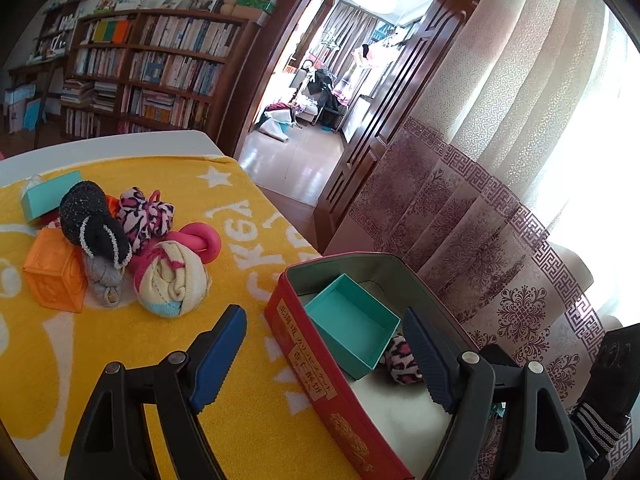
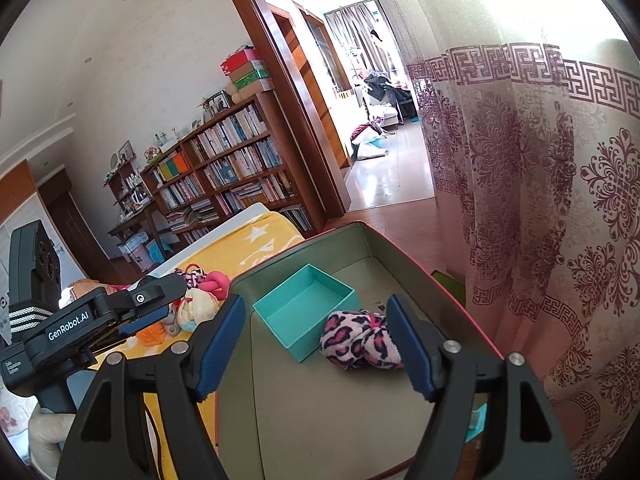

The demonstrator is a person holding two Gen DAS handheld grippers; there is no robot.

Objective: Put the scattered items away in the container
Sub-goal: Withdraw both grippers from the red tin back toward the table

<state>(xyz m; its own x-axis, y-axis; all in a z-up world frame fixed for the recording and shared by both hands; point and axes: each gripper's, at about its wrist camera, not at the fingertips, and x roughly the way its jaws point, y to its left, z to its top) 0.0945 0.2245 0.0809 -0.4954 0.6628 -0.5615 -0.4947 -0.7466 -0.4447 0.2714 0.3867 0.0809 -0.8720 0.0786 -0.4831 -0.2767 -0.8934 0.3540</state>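
A red tin (image 1: 304, 344) stands at the right edge of the yellow towel (image 1: 132, 336). Inside it lie an open teal box (image 1: 352, 324) and a leopard-print sock ball (image 1: 402, 360). My left gripper (image 1: 324, 320) is open above the tin's left wall and holds nothing. To its left is a pile: orange block (image 1: 54, 280), black sock (image 1: 94, 224), second leopard sock (image 1: 144, 216), pink knot (image 1: 196, 240), cream sock ball (image 1: 172, 284). My right gripper (image 2: 316, 308) hangs open over the tin floor (image 2: 320, 420). The sock ball (image 2: 360, 340) lies loose by its right finger.
A teal lid (image 1: 50, 196) and a grey bundle (image 1: 102, 280) sit in the pile. A patterned curtain (image 2: 540, 240) hangs close behind the tin. A bookcase (image 1: 152, 76) and an open doorway (image 1: 312, 92) are beyond the table.
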